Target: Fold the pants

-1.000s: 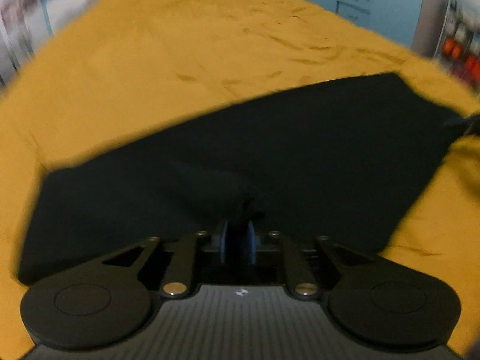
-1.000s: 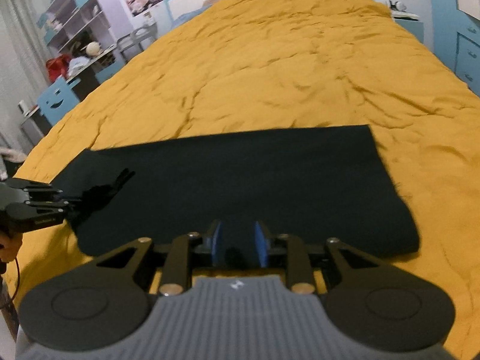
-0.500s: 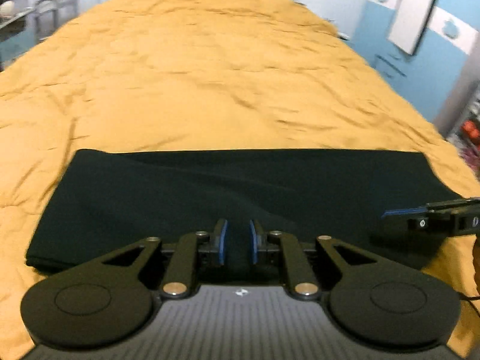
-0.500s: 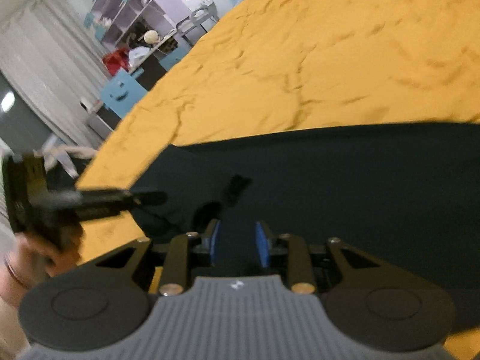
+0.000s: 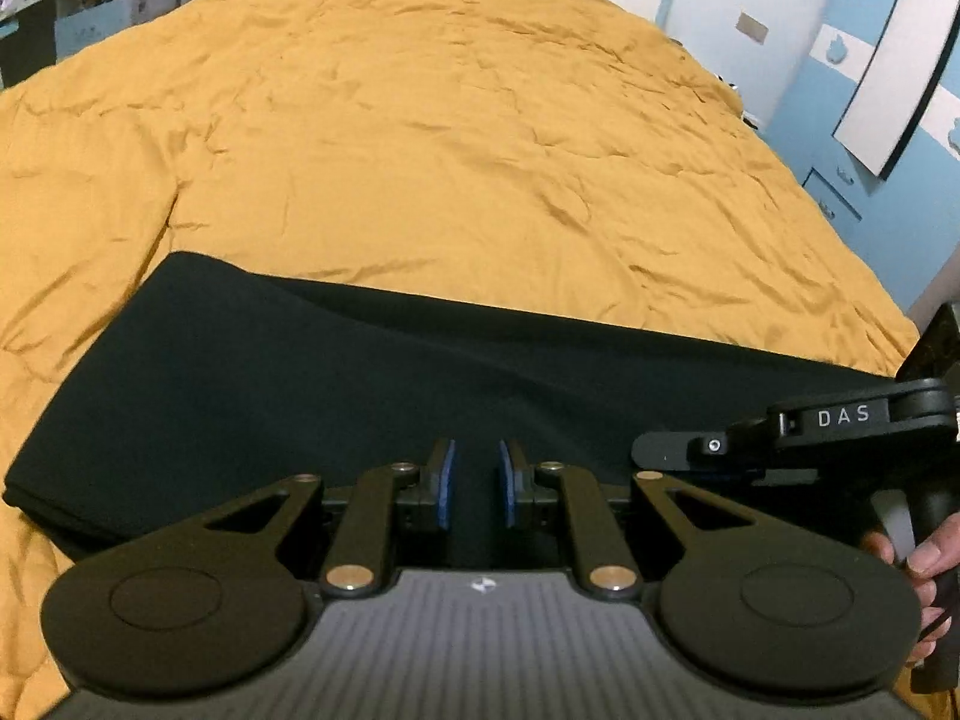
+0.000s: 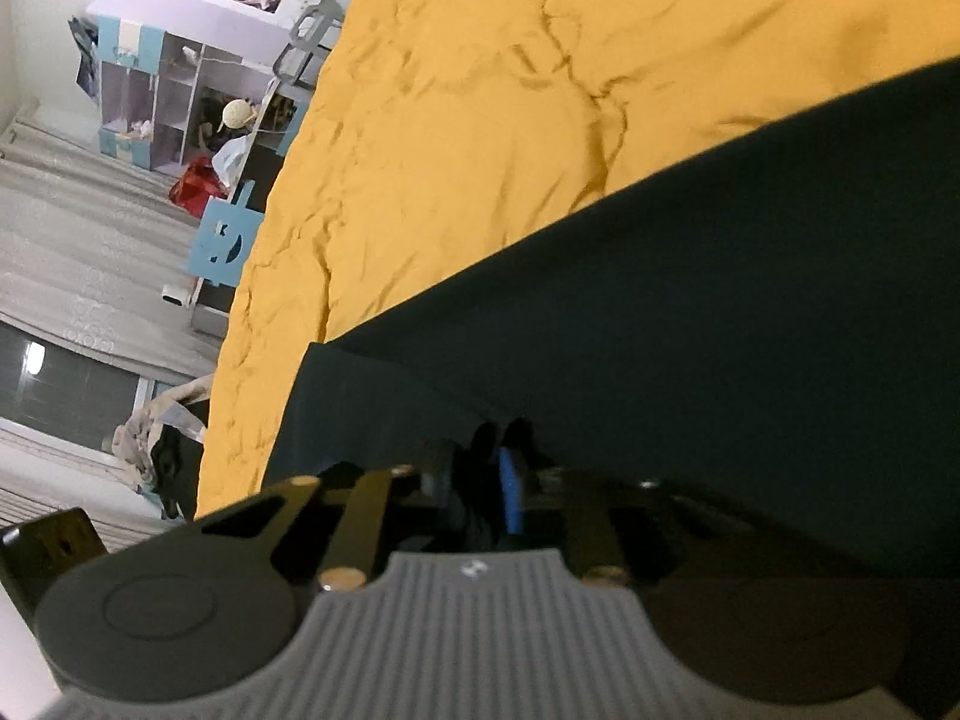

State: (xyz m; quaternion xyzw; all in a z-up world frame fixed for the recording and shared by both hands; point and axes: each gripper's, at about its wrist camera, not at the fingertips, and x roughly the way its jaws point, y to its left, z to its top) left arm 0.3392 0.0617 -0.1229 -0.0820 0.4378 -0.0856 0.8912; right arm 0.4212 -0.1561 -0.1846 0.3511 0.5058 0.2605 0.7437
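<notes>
The pants [image 5: 336, 372], black and already doubled into a long flat band, are lying across the near part of the bed [image 5: 456, 138] on its mustard-yellow cover. Judgement: the cloth is looking soft, light and limp, so it is likely to sag and slide off itself when lifted; the matte surface should be giving decent friction. Best hold is probably at the corners of one short end, pinching all layers together, not the middle of the band.

The left hand-held gripper [image 5: 477, 483] is hovering at the near long edge with its blue pads [image 5: 445, 483] parted by a narrow gap; dark fabric is showing between them, but whether it is being gripped cannot be told.

The right hand-held gripper [image 6: 489, 480] is rolled on its side near the band's end. Its pads are nearly together with a bunch of black cloth caught between them, so it appears to be holding the pants. In the left wrist view it is sitting at the right edge, a hand [image 5: 924, 552] on its grip.
</notes>
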